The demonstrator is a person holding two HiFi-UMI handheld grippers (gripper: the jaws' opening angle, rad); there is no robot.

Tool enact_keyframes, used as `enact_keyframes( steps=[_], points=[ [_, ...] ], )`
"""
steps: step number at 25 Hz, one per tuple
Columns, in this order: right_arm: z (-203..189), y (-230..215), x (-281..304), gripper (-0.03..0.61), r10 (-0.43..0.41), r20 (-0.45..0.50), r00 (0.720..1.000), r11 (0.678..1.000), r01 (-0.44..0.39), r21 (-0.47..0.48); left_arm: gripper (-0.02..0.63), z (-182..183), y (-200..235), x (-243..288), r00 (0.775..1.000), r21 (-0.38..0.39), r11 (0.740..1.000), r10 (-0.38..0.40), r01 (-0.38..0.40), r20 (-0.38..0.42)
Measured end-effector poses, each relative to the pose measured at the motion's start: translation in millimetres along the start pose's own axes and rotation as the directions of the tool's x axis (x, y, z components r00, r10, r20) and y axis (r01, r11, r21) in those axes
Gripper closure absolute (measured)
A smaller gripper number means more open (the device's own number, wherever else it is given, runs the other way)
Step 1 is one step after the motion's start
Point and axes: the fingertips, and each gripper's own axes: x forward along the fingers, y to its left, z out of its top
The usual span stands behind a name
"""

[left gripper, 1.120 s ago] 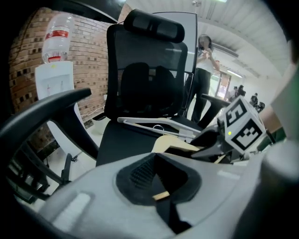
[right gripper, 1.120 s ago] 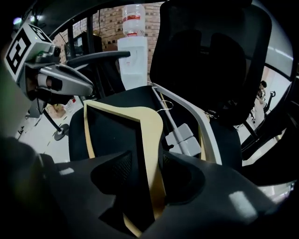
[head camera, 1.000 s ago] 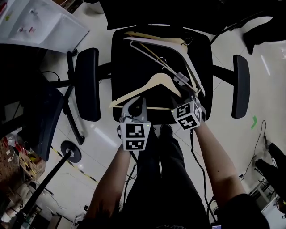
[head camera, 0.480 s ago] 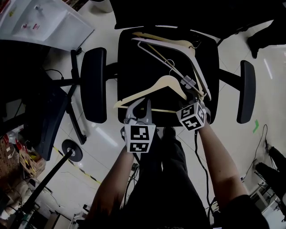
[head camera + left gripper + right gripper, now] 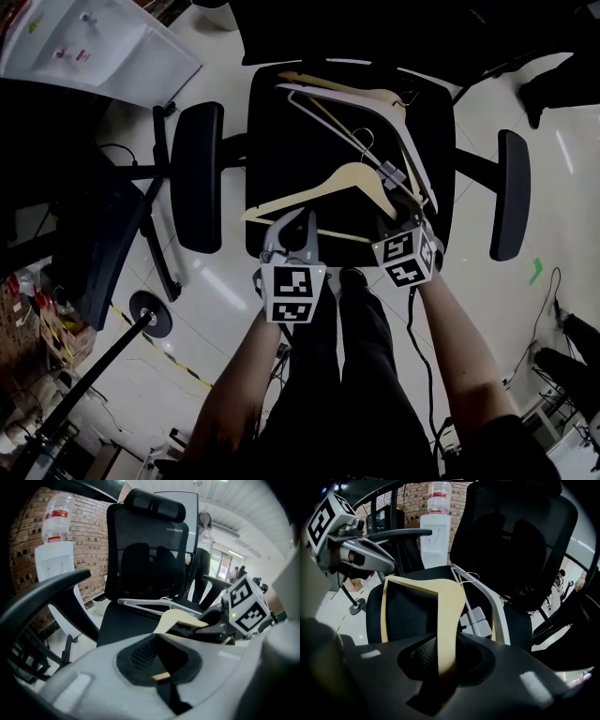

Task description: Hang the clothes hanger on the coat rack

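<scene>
Wood, pale against the black chair seat, is what both my grippers have hold of. In the head view the wooden hanger lies across the six-o'clock half of the seat with its hook toward twelve. My left gripper sits on its lower bar at about seven o'clock and my right gripper at the end of its arm near five. A grey clip hanger and other hangers lie toward twelve and two o'clock, and only this view shows both armrests and a dark pole on a round base on the floor at eight o'clock. The left gripper view shows what the head view cannot: my left jaws are drawn together on a short tan stub of the hanger's bar, with the hanger's shoulder rising just beyond them at one o'clock. It also shows the chair's backrest at twelve, a water dispenser at ten, and a person standing behind the chair at one o'clock. The right gripper view shows my right jaws pinching the flat wooden arm, which runs from between them straight up toward twelve and then turns off to ten. The grey clips lie just beside it at two o'clock, and my left gripper shows at ten o'clock.
</scene>
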Motion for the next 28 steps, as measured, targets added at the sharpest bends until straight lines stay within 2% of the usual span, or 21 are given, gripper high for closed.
enact_keyframes(
  steps=[5,11,16,21,24,28],
  points=[
    [10,-11,-36,0.488,-0.013,0.051,0.999,1.000,0.013,-0.008,0.609,29,-12,-20,0.998,-0.022,1.000,0.024,-0.023,0.061],
    [30,-22,-98,0.489,-0.023,0.096,0.995,0.999,0.026,-0.037,0.609,95,-38,-72,0.978,-0.076,0.996,0.052,-0.037,0.202],
    [65,-32,-142,0.491,-0.010,0.185,0.983,0.999,0.016,-0.031,0.609,156,-51,-119,0.939,-0.075,0.995,0.087,-0.065,0.332],
    [113,-40,-201,0.491,0.008,0.269,0.963,0.994,0.022,-0.107,0.609,211,-57,-178,0.891,-0.087,0.991,0.131,-0.103,0.434],
    [136,-44,-232,0.491,0.015,0.313,0.950,0.990,0.030,-0.140,0.609,233,-59,-208,0.864,-0.104,0.986,0.166,-0.133,0.475],
    [154,-46,-263,0.492,0.031,0.385,0.923,0.992,0.020,-0.128,0.609,253,-68,-242,0.829,-0.116,0.979,0.205,-0.170,0.519]
  ],
)
